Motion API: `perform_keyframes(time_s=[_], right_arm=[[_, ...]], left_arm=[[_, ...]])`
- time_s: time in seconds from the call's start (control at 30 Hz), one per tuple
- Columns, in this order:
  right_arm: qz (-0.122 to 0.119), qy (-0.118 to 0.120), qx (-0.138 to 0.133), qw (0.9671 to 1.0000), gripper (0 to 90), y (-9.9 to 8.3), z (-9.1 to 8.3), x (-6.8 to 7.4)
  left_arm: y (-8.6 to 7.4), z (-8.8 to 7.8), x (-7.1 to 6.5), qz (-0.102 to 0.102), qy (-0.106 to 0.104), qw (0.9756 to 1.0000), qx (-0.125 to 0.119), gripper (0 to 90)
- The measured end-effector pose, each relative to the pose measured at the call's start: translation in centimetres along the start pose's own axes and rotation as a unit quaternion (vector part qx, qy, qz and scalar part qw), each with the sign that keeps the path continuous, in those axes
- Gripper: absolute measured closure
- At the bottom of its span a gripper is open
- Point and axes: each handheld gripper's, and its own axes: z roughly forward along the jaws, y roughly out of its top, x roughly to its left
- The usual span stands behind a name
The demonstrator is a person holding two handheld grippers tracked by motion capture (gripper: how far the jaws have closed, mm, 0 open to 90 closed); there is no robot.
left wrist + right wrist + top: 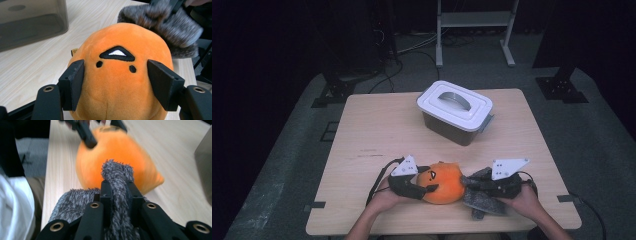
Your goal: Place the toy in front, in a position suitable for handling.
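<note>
Room: dark, with black stands and a pale metal frame beyond a light wooden surface (362, 130) on grey carpet.
Landmark: a lidded storage box (455, 111), white lid with a handle, dark translucent walls, stands at the far middle of the surface.
Orange plush toy (443, 182): lies at the near edge, well apart from the box and on the person's side of it; its embroidered face (117, 53) shows in the left gripper view, turned up and towards the left hand.
Grey fuzzy part (479, 197): spreads from the toy's right side, away from the box; whether it is sewn to the toy or only pressed against it I cannot tell.
Left claw (116, 82): its jaws straddle the orange body, one on each flank, pressing into the plush, clamped on it.
Right claw (117, 195): jaws drawn tight together on a strand of the grey fuzz, which stands up between them.
Long axis: toy and grey part together run across the surface, left hand to right hand, parallel to the near edge.
Nearer hand: left for the orange body, right for the fuzz.
Key relation: the two claws face each other along that axis, so I judge any pull runs along it.
</note>
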Motion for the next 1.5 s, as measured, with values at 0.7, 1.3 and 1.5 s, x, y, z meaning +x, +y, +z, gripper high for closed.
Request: perform_keyframes(time_s=[0.7,1.3,1.5], right_arm=[[-0.027,0.0,-0.014,0.9995,78.6,1.6,1.8,0.2],[-0.058,-0.015,0.025,0.9979,78.3,0.6,0.9,0.6],[-0.073,0.0,0.005,0.9973,78.3,2.6,2.0,1.1]], left_arm=[[0.4,0.1,-0.9,0.056,-0.026,0.9981,-0.008,30.3],[0.1,0.2,-0.2,0.05,-0.023,0.9985,-0.004,32.4],[0.2,0.4,-0.5,0.055,-0.024,0.9982,-0.005,32.1]])
